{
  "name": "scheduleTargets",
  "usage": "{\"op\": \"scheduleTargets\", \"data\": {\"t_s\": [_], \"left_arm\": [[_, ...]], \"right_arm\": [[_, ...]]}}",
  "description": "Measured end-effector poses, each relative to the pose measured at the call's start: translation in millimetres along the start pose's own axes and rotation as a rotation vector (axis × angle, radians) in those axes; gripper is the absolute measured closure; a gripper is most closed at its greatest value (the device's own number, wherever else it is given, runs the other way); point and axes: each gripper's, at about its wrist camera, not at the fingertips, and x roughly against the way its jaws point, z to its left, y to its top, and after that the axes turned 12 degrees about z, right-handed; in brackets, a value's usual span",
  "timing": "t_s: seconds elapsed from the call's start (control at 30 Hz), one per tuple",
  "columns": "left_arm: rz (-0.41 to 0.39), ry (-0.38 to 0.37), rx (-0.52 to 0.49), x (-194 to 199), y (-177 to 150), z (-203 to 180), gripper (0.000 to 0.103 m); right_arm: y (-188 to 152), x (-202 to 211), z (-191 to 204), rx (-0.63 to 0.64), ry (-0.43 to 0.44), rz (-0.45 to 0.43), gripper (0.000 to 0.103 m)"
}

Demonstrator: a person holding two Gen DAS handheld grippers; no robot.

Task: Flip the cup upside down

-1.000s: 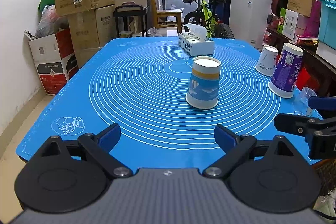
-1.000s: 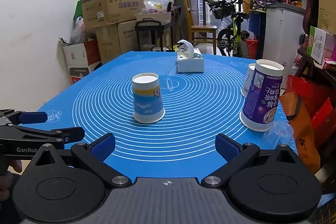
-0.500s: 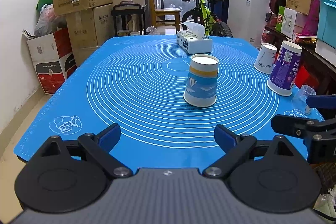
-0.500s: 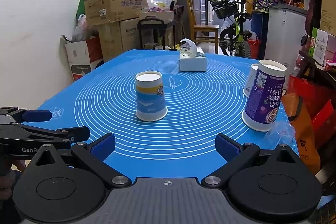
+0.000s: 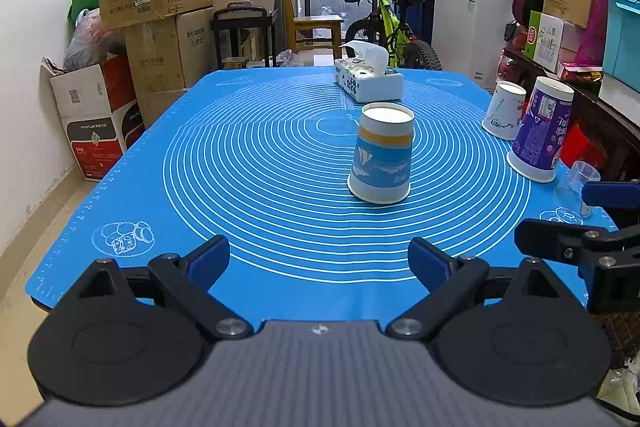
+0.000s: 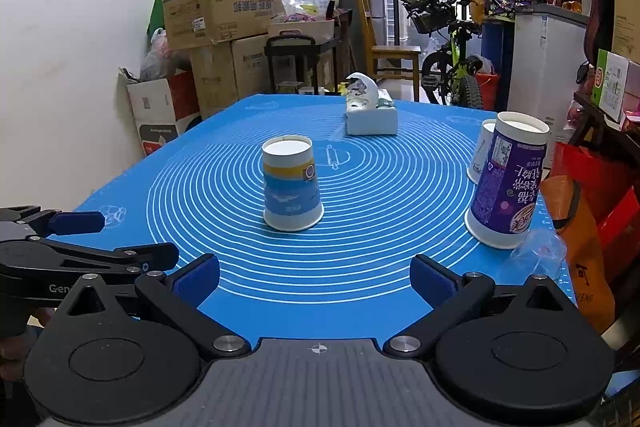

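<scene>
Holding both tools back at the near edge of the counter [image 5: 120, 187], nothing grasped. Left gripper [image 5: 318, 259] is spread wide and empty; right gripper [image 6: 316, 277] is spread wide and empty too, and it also pokes in at the right of the left view.

The blue-and-white paper cup [image 5: 382, 155] sits near the middle of the blue ringed baking mat [image 5: 248, 163], wide mouth down on the mat, closed base up, standing straight. So by my read the flip is already done, or the cup was placed that way; I can't tell which. It is well apart from both grippers.

Other stuff: purple paper cup [image 6: 508, 183] and white paper cup [image 5: 503, 111], both mouth down at the mat's right side, a small clear plastic cup [image 5: 578, 187] near the right edge, tissue box [image 5: 368, 81] at the far end.

Step in hand, as I judge it: idle or retreat after release. If another flip is wanted, next move calls for a reach forward, centring the cup wall between open fingers, a light pinch so the paper doesn't crush, lift, half-turn of the wrist.
</scene>
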Motion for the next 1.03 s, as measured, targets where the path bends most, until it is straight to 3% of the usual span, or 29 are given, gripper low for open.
{"op": "scheduleTargets", "data": {"t_s": [1.03], "left_arm": [[0.001,-0.002,-0.002,-1.8,-1.1,-3.6,0.008]], "right_arm": [[-0.3,-2.7,0.1,0.007,0.012,0.012,0.002]]}}
